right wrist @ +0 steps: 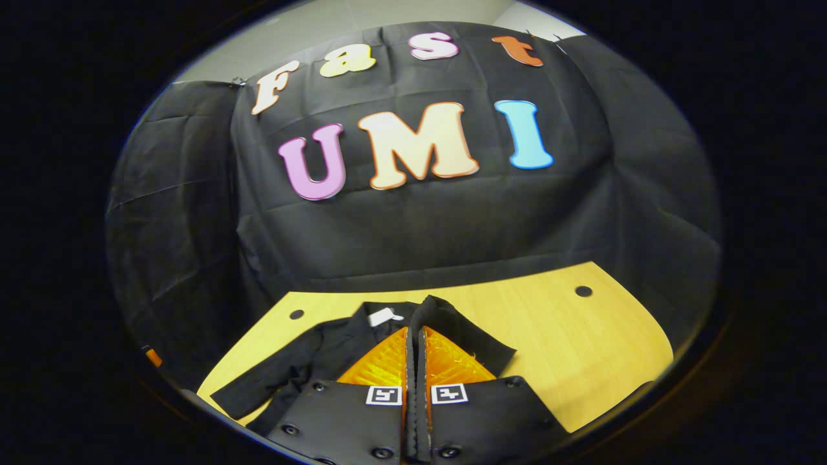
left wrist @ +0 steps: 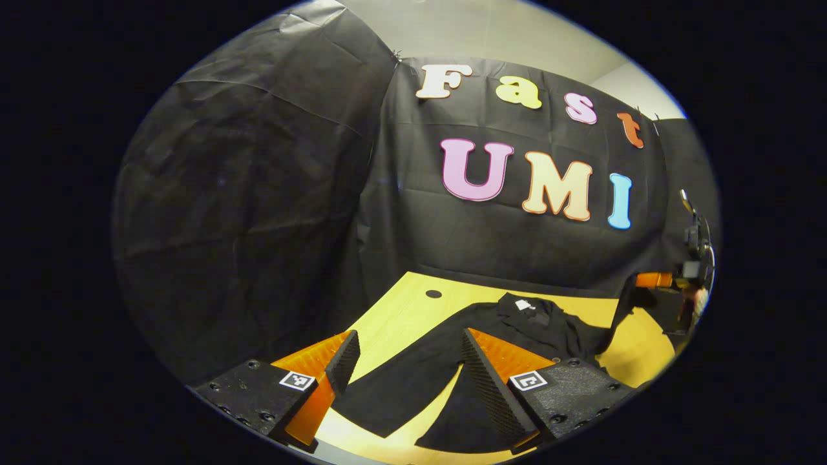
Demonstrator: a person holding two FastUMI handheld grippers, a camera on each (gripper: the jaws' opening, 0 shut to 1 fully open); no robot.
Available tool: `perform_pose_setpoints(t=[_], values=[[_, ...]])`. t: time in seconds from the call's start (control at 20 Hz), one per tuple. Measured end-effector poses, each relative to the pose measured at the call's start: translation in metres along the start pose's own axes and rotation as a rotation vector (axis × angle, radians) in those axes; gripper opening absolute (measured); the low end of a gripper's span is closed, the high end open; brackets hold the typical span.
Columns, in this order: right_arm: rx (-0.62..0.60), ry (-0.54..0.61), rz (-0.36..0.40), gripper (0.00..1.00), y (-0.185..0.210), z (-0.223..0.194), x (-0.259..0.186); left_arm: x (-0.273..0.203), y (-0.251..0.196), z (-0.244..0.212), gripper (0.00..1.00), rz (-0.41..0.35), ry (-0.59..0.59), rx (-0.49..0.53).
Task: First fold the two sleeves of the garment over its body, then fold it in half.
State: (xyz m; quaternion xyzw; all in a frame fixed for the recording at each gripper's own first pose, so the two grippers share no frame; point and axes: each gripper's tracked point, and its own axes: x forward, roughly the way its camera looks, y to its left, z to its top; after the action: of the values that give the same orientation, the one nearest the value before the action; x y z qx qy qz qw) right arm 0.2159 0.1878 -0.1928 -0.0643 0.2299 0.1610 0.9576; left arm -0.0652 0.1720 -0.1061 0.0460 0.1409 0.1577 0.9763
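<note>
Holding both grippers over a yellow table, we are looking at a black garment lying spread on its top. Our left gripper is hovering with its jaws spread wide — a sleeve is lying between them, touching neither, running toward the table's near edge. Our right gripper is pinching a raised fold of the garment's other sleeve — jaws pressed together on the cloth near the collar.

A plain black garment with a small white tag at its collar lies on a yellow wood-grain table with dark round holes, under a pale grey ceiling
</note>
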Motion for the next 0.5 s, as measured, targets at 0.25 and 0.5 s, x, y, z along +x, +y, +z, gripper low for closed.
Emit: perform_pose_setpoints(t=[0.25,0.5], values=[[-0.026,-0.046,0.136,0.02,0.09,0.015,0.02,0.006,0.008,-0.021,0.93,-0.024,0.048,0.001],[-0.068,-0.052,0.226,0.02,0.156,0.007,0.048,0.011,0.015,-0.05,0.92,-0.05,0.104,0.003]])
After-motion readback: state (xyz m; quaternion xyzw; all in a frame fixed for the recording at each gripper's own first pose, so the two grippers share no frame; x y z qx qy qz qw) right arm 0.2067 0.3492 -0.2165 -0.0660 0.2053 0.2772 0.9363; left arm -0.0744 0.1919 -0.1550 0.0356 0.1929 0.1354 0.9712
